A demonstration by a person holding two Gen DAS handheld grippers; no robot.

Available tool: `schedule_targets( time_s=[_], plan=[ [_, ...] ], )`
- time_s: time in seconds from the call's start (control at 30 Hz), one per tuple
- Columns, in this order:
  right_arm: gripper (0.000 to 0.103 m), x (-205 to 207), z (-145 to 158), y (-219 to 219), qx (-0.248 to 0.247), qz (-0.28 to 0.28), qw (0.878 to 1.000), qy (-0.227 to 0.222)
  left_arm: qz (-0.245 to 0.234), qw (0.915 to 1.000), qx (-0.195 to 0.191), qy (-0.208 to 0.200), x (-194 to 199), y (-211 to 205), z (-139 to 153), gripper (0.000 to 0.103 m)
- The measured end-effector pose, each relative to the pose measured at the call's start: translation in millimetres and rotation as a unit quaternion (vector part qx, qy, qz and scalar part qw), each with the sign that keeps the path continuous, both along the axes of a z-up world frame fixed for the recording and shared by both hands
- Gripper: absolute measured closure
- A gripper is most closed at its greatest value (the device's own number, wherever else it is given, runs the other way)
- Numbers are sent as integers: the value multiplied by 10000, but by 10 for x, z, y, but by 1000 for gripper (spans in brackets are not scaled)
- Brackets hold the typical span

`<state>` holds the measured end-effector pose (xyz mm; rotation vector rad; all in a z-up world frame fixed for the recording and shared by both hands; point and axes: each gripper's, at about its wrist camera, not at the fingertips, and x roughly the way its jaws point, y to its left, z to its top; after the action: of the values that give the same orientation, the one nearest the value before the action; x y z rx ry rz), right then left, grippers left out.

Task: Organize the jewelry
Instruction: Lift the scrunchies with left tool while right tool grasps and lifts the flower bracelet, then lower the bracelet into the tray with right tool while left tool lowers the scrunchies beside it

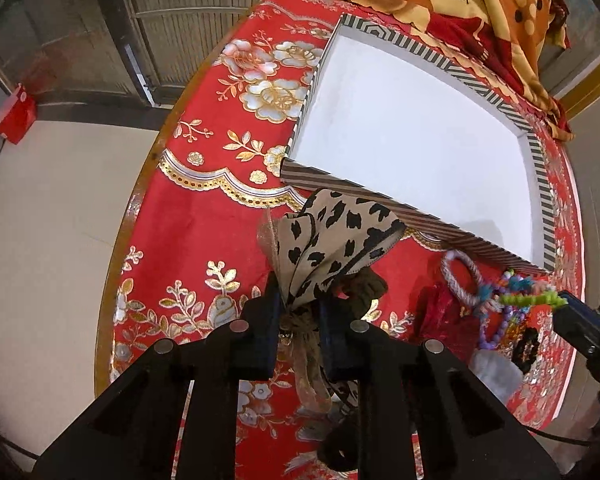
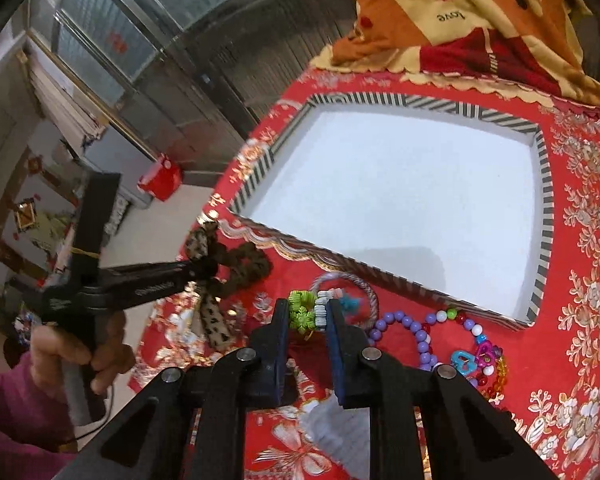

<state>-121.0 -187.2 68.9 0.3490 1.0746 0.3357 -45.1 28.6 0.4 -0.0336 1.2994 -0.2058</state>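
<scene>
In the left wrist view my left gripper (image 1: pixel 300 312) is shut on a leopard-print fabric bow (image 1: pixel 332 236), held off the red cloth just in front of the near wall of the striped box (image 1: pixel 380 204). The box has a bare white floor. In the right wrist view my right gripper (image 2: pixel 308 312) is shut on a green and white beaded bracelet (image 2: pixel 302 308), raised over the pile. A purple bead bracelet (image 2: pixel 416 332) and a twisted cord bracelet (image 2: pixel 370 292) lie below it, near the striped box (image 2: pixel 540 240). The left gripper (image 2: pixel 199 270) with the bow (image 2: pixel 201 240) shows at the left.
A red floral tablecloth (image 1: pixel 203 220) covers the round table, whose edge curves down the left. An orange and red blanket (image 2: pixel 480 20) is heaped behind the box. A hand (image 2: pixel 79 356) in a pink sleeve grips the left tool. A red bag (image 1: pixel 13 114) stands on the floor.
</scene>
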Motion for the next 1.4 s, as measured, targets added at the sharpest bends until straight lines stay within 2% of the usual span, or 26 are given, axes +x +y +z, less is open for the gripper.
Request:
schedule_targets(
  time_s=[0.2, 0.5, 0.73, 0.87, 1.0, 1.13, 1.4],
  plan=[
    [86, -82, 180, -72, 62, -77, 9998, -175, 23, 10000, -84, -46, -71, -16, 105, 88],
    [86, -81, 464, -246, -24, -287, 9982, -517, -107, 9993, -208, -306, -48, -117, 453, 88],
    [86, 113, 534, -331, -120, -413, 9975, -570, -229, 9975, -208, -636, 139, -252, 723, 88],
    [86, 322, 502, -353, -178, -457, 9975, -501, -297, 9969, -203, -693, 354, -357, 758, 88],
    [86, 573, 418, -334, -188, -409, 9983, -367, -330, 9970, -197, -668, 613, -468, 711, 88],
    [86, 902, 246, -241, -250, -308, 9991, -172, -316, 9982, -95, -498, 858, -568, 520, 88],
    [86, 1643, -202, -46, -113, -110, 9994, 295, -227, 9997, 74, -77, 1051, -530, 115, 88]
  ],
)
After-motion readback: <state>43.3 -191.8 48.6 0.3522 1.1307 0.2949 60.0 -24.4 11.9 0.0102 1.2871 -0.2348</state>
